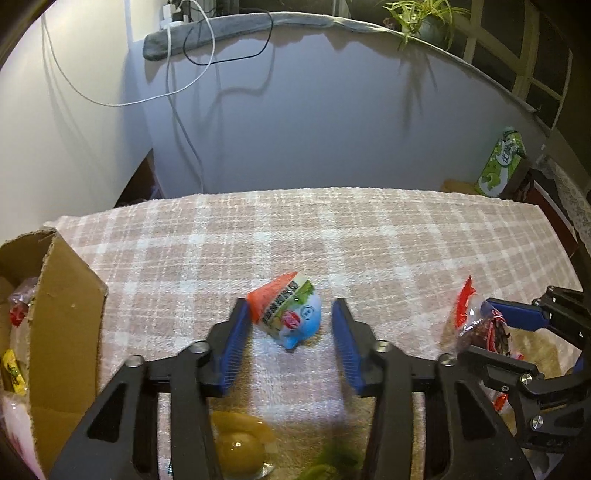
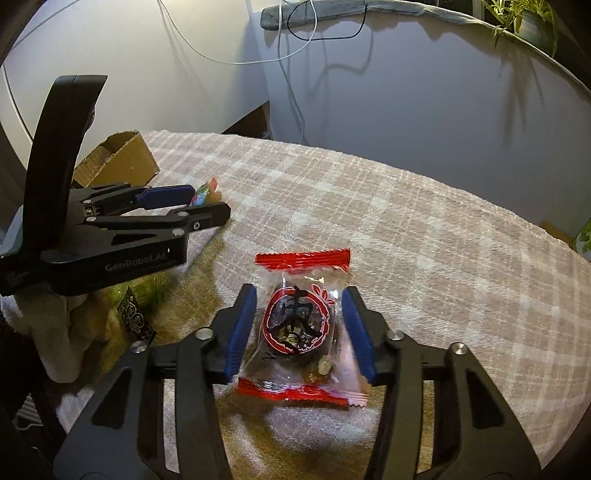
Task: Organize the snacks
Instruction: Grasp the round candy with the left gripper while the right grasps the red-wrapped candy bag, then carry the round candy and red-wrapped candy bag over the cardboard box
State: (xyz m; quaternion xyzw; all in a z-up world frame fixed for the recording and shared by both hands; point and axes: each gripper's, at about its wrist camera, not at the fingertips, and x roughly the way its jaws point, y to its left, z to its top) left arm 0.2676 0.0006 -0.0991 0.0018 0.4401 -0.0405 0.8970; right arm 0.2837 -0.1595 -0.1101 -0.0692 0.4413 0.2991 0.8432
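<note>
Plaid cloth (image 2: pixel 424 229): red-ended packet (image 2: pixel 301 325) between right fingers (image 2: pixel 243 328) (untouched).

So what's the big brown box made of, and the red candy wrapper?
The brown box looks like plain cardboard: matte, with a rough torn edge. The candy wrapper seems to be thin shiny plastic: clear in the middle, showing the dark sweet inside, with crimped red ends.

Two tongs (image 1: pixel 288 347), two wrapped snacks (image 2: pixel 301 325) on the cloth, one cardboard box (image 1: pixel 62 332), one potted plant (image 1: pixel 424 22).
</note>
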